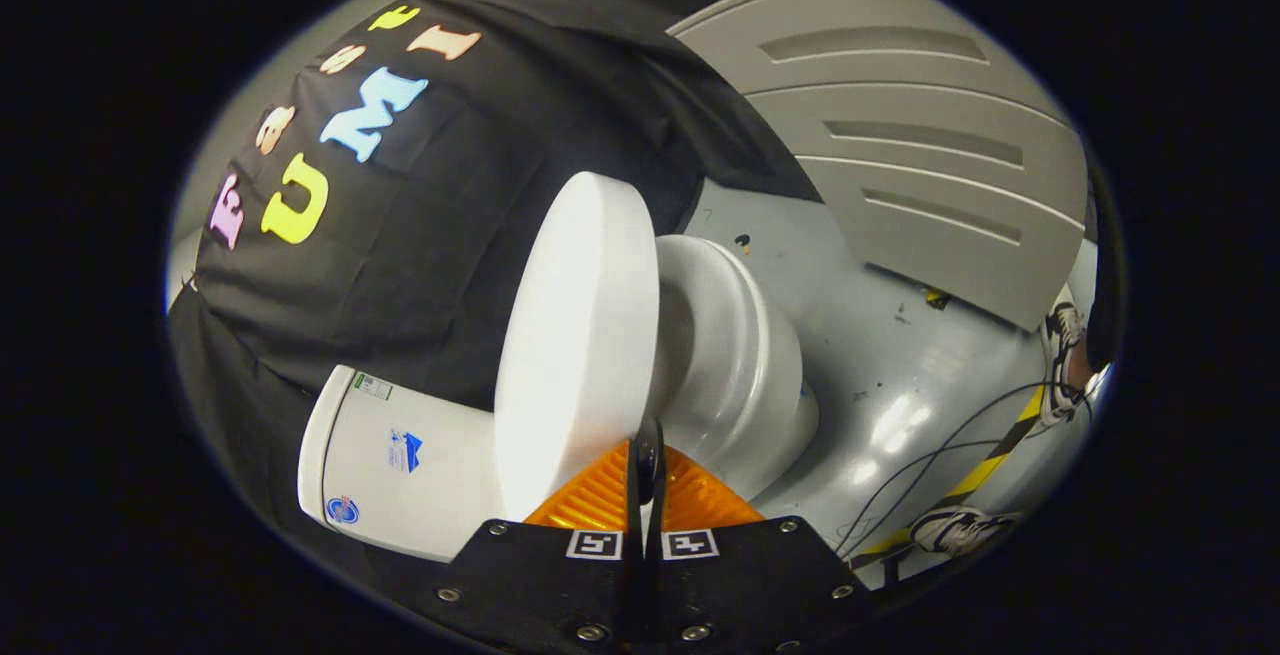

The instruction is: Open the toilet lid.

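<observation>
The view is rolled on its side. A white toilet stands on the grey floor, its tank (400, 455) against the black cloth wall. The thick white lid (575, 335) is lifted well off the seat and bowl (735, 365), with a wide gap showing between them. My gripper (647, 455) is shut, its two fingers pressed together with nothing between them. The fingertips sit at the lid's front rim, in the gap between lid and seat, touching or nearly touching the lid's underside.
A grey slotted panel (900, 155) leans beyond the toilet. Thin cables (930, 455) and yellow-black tape (990, 460) cross the shiny grey floor (880, 365). A person's shoes (1062, 330) (955, 527) stand beside the cables.
</observation>
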Tool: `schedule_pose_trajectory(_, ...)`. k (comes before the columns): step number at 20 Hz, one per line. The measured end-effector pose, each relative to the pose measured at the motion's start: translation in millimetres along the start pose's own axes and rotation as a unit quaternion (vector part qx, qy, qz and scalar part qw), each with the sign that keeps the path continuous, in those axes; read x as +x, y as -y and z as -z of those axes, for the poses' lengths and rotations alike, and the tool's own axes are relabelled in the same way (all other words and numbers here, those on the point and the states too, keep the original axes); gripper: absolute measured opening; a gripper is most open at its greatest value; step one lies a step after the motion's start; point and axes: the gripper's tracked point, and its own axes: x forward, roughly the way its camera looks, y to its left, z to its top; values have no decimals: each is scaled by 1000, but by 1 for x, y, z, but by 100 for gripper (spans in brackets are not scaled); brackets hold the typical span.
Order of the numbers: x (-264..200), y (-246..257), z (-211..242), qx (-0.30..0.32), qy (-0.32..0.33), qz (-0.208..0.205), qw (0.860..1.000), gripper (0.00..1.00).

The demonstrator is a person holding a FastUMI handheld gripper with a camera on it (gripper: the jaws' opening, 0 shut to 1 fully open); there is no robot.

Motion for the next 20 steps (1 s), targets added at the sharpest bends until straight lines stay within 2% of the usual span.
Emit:
schedule_pose_trajectory(6,-20,-33,-8,-80,43,25,996,0)
schedule_pose_trajectory(10,-31,-55,-10,-138,63,47,987,0)
schedule_pose_trajectory(20,-49,-93,-8,-220,99,73,968,1)
